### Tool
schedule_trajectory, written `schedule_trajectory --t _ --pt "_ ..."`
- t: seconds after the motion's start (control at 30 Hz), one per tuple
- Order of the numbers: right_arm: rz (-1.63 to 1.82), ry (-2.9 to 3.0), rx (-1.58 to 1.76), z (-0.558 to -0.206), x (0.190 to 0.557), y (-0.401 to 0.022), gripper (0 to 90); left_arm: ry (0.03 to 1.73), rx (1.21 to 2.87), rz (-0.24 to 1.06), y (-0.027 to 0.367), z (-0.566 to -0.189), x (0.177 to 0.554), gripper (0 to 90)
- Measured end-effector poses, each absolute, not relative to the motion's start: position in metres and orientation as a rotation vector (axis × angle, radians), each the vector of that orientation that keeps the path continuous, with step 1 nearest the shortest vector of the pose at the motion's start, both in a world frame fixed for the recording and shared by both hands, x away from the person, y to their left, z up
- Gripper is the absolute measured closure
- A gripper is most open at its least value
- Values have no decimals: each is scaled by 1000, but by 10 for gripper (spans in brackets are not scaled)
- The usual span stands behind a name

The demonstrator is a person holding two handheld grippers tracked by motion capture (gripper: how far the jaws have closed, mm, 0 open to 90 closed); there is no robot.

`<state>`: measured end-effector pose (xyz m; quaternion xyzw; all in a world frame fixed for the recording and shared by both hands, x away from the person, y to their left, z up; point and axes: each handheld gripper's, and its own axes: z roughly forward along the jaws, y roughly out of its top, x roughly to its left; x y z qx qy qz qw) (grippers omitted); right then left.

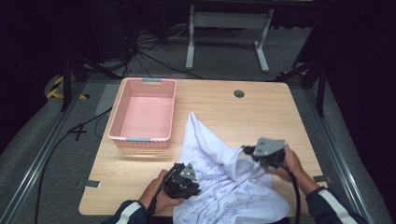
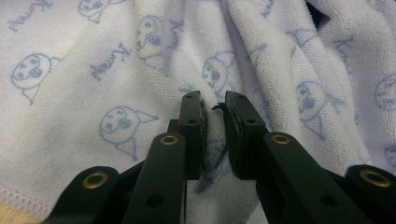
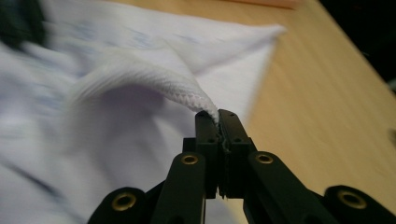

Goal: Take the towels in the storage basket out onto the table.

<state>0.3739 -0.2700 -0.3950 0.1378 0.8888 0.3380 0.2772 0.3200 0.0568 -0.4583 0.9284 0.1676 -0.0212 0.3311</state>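
white towel [image 1: 224, 172] lies rumpled on the table [image 1: 261, 107] beside an empty basket [image 1: 144, 114], left gripper [image 2: 214, 105] and right gripper [image 3: 218, 116] fingers each pinching a fold, so folding looks barely begun.

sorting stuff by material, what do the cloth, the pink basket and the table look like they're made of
Cloth: looks like soft terry towelling, white with pale blue printed faces; looped nap and stitched hem show.
Pink basket: seems moulded plastic, matt, with perforated walls.
Table: light wood-grain top, probably laminate; smooth, low sheen.
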Motion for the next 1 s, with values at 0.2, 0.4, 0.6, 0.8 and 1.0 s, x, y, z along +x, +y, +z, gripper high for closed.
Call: schedule_trajectory --t 0.2,0.4,0.6,0.8,1.0 --pt "780 2256 686 -400 450 -338 877 464 2427 -54 56 -458 328 764" --pt "649 2160 868 -410 495 -370 878 445 2423 -71 53 -458 333 760" --pt "493 2004 1119 -414 531 -393 632 421 2406 -59 39 -455 343 549" --pt "722 2105 1155 -400 503 -388 522 485 2279 118 20 -434 377 461" --pt "796 2214 1034 -400 454 -362 517 597 2257 204 -7 -439 421 494"
